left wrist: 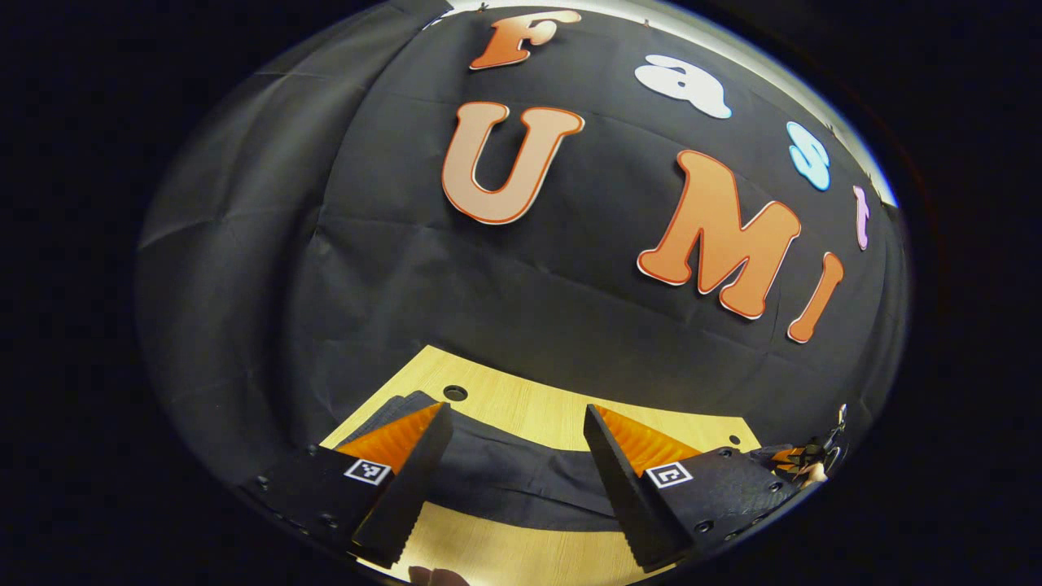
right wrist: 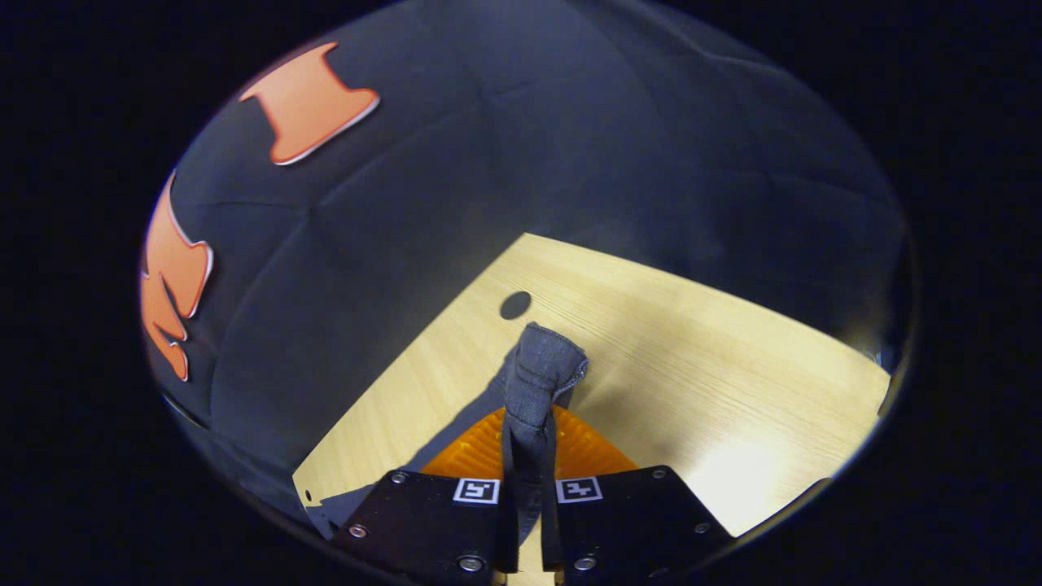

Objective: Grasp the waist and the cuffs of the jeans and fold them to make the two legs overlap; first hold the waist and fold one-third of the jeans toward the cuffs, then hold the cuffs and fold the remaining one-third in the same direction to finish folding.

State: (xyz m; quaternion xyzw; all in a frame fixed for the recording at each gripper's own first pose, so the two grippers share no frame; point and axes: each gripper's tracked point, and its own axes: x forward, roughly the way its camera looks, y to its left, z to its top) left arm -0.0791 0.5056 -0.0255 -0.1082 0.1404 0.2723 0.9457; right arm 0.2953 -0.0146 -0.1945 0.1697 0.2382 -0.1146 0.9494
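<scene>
Pale wooden surface (right wrist: 692, 366) with a round hole (right wrist: 514, 305) carries the dark jeans (left wrist: 505, 476). Left gripper (left wrist: 514, 423) hovers wide open above the flat-lying cloth. Right gripper view differs: right gripper (right wrist: 529, 443) is clamped on a bunched fold of jeans.

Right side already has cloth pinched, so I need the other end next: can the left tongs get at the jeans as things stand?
Probably yes. The left tongs stand open, and the dark jeans lie flat on the wooden table right between and beyond the fingers, with nothing in between.
</scene>
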